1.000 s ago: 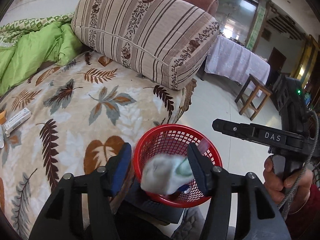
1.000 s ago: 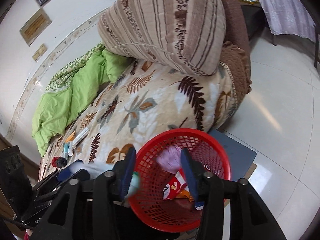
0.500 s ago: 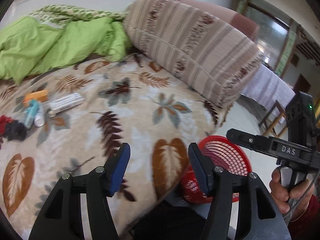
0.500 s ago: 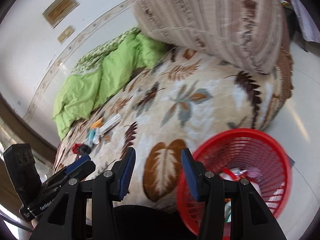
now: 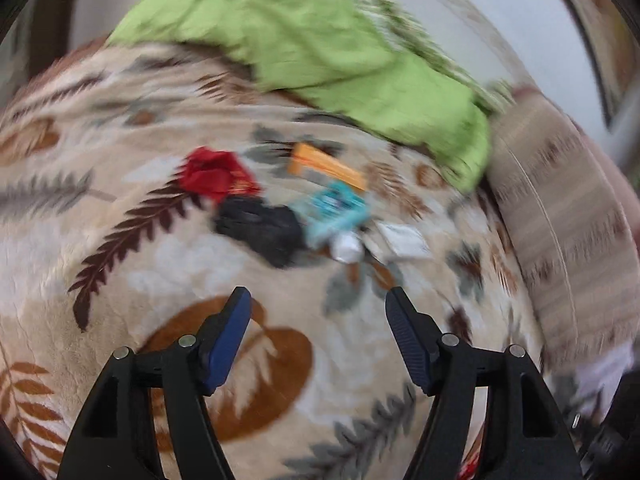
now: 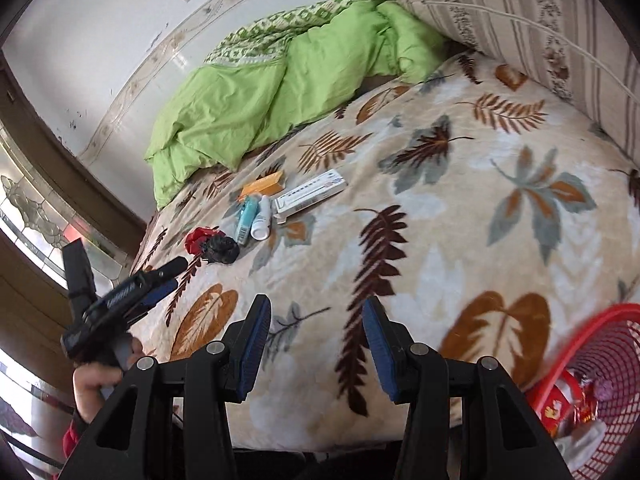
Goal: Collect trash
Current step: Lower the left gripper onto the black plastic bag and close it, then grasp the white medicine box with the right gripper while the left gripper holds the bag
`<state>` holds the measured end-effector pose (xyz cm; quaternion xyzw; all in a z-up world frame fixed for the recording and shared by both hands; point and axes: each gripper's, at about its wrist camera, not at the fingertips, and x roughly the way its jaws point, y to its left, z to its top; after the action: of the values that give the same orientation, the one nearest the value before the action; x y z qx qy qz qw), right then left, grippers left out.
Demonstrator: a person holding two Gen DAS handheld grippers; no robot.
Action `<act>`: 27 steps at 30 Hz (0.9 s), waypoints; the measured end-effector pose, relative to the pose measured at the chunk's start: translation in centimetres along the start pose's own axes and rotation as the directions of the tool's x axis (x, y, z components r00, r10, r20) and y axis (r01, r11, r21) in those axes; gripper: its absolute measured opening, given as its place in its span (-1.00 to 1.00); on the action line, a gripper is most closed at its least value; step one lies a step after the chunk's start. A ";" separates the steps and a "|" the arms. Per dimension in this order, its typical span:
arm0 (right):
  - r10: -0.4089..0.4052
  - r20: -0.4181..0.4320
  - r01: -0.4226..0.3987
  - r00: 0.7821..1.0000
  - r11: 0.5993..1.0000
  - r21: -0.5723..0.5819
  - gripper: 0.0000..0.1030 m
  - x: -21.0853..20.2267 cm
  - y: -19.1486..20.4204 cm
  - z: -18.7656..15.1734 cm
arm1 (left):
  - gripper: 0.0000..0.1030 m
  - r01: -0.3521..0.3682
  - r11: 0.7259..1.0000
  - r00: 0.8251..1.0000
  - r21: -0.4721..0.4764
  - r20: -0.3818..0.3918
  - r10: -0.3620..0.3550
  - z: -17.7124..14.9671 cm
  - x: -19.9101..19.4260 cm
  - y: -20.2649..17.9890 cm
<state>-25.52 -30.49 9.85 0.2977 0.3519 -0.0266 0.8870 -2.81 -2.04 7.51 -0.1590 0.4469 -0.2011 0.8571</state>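
Trash lies in a cluster on the leaf-patterned blanket [image 6: 460, 208]: a red wrapper [image 5: 214, 176], a black crumpled bag [image 5: 260, 228], a teal tube [image 5: 334, 210], an orange box [image 5: 326, 166], a small white bottle [image 6: 262, 220] and a long white box [image 6: 312, 196]. My left gripper [image 5: 318, 312] is open and empty, just short of the black bag; it also shows in the right wrist view [image 6: 160, 278]. My right gripper [image 6: 316, 312] is open and empty over the bed's near edge. The red basket [image 6: 608, 384] at lower right holds wrappers.
A green quilt [image 6: 280, 92] is bunched at the back of the bed. A striped bolster pillow [image 6: 540, 20] lies at the right end. A wall and a window frame stand behind and to the left.
Both grippers have swung left, away from the red basket and towards the trash cluster. The pale wad that the left gripper held over the basket is gone from its jaws.
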 end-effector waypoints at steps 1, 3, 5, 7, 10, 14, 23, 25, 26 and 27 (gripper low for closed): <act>0.006 -0.004 -0.006 1.000 1.000 -0.006 -0.02 0.5 0.3 0.4 | 0.33 -0.003 0.998 1.000 -0.061 -0.006 0.003 0.9 0.7 1.2; 0.004 -0.006 -0.004 1.000 1.000 -0.020 -0.01 1.4 0.8 1.0 | 0.33 -0.023 0.990 1.000 -0.138 -0.023 0.020 2.3 2.4 2.8; 0.007 -0.009 -0.007 1.000 1.000 -0.025 -0.01 2.1 1.1 1.5 | 0.34 -0.025 0.987 1.000 -0.162 -0.022 0.022 2.9 3.6 3.1; 0.009 -0.013 -0.009 1.000 1.000 -0.029 -0.01 2.8 1.3 1.9 | 0.34 -0.042 0.985 0.998 -0.169 -0.044 0.035 3.3 5.3 2.9; 0.002 -0.023 -0.002 1.000 0.999 -0.034 -0.01 3.8 1.2 2.6 | 0.34 -0.079 0.987 0.995 -0.143 -0.067 0.070 3.5 7.6 2.4; -0.006 -0.040 0.005 0.999 0.999 -0.032 -0.01 5.4 0.8 4.2 | 0.34 -0.102 0.988 0.993 -0.117 -0.065 0.095 3.4 9.5 2.7; -0.015 -0.069 0.006 0.998 0.993 -0.120 0.07 15.4 2.4 12.1 | 0.11 -0.150 0.988 0.989 0.037 -0.004 0.150 3.0 9.3 1.6; -0.012 -0.088 0.000 0.996 0.990 -0.138 0.07 18.6 2.6 14.5 | 0.11 -0.169 0.983 0.986 0.070 0.025 0.167 2.9 8.3 1.2; -0.016 -0.094 0.003 0.995 0.990 -0.141 0.07 19.8 2.6 15.3 | 0.11 -0.172 0.981 0.985 0.085 0.036 0.170 2.9 7.9 1.1; -0.032 -0.082 0.020 0.996 0.989 -0.143 0.07 21.1 2.5 16.2 | 0.11 -0.174 0.980 0.984 0.100 0.046 0.170 2.8 7.4 0.9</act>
<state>0.86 -33.86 6.95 0.2298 0.3939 -0.0005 0.8900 3.56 -4.56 3.45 -0.0787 0.4318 -0.1462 0.8866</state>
